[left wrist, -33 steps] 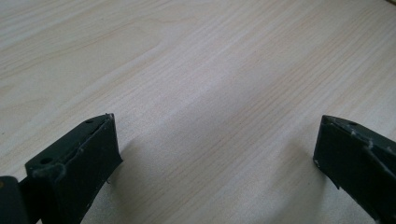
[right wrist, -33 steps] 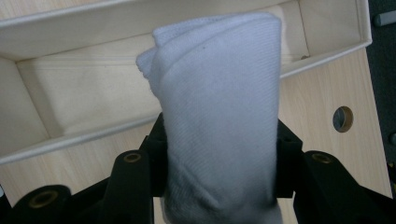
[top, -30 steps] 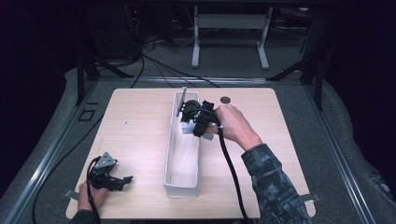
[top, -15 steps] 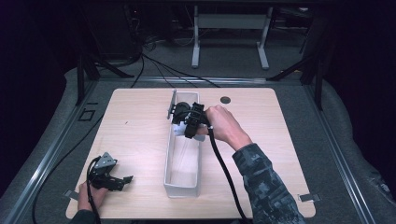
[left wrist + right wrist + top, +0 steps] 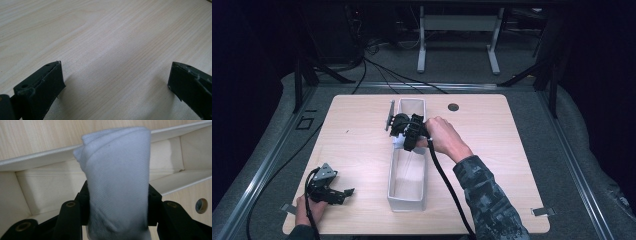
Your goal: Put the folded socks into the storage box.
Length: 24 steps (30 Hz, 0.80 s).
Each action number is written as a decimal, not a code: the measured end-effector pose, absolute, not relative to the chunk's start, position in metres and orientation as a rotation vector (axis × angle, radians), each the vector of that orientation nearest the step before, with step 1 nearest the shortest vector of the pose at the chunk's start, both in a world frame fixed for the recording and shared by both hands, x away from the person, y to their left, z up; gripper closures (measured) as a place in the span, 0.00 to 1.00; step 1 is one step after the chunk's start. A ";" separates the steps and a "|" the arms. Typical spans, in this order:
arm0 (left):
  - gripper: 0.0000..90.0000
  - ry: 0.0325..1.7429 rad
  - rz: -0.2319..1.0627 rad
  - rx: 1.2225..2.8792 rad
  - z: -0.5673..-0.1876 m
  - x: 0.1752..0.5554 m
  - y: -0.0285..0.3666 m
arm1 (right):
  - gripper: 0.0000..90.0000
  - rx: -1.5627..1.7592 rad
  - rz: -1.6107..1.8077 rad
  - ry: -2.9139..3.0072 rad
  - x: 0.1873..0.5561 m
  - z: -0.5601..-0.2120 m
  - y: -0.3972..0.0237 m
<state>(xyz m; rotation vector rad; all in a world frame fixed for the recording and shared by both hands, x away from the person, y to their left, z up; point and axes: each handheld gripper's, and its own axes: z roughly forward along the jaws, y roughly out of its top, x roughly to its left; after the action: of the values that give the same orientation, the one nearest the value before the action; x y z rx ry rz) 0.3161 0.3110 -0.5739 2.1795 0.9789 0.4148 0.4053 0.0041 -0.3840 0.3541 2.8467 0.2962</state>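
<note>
Pinching a folded white knit cloth (image 5: 117, 182), the right gripper (image 5: 401, 134) is held over the upper part of the long, narrow white open-topped bin (image 5: 408, 200) at the centre of the high view. In the right gripper view the cloth is seen to stand out past the jaws, its long axis running along them, its rounded folded end pointing to the top of the frame, towards the bin's far wall. If released from here, the cloth could be caught on the bin's rim and left draped over it, or could unfold, since the roll is clamped only at its lower part. Its exact height above the bin floor cannot be judged, probably just inside. The left gripper (image 5: 343, 194) is rested spread wide on the pale wooden tabletop (image 5: 362, 145), lower left, with nothing between its jaws.
</note>
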 end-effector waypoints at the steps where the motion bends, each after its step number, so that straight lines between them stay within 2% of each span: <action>1: 0.00 0.979 0.415 2.179 -0.574 0.316 0.311 | 0.60 0.353 0.304 2.846 0.406 -0.386 0.005; 24: 0.00 0.979 0.415 2.179 -0.574 0.316 0.311 | 0.60 0.423 0.276 2.925 0.411 -0.425 0.010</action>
<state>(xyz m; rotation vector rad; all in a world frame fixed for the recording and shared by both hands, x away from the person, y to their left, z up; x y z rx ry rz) 0.3161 0.3110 -0.5739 2.1794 0.9790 0.4151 0.4106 0.0097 -0.4249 0.4231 2.9248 0.2762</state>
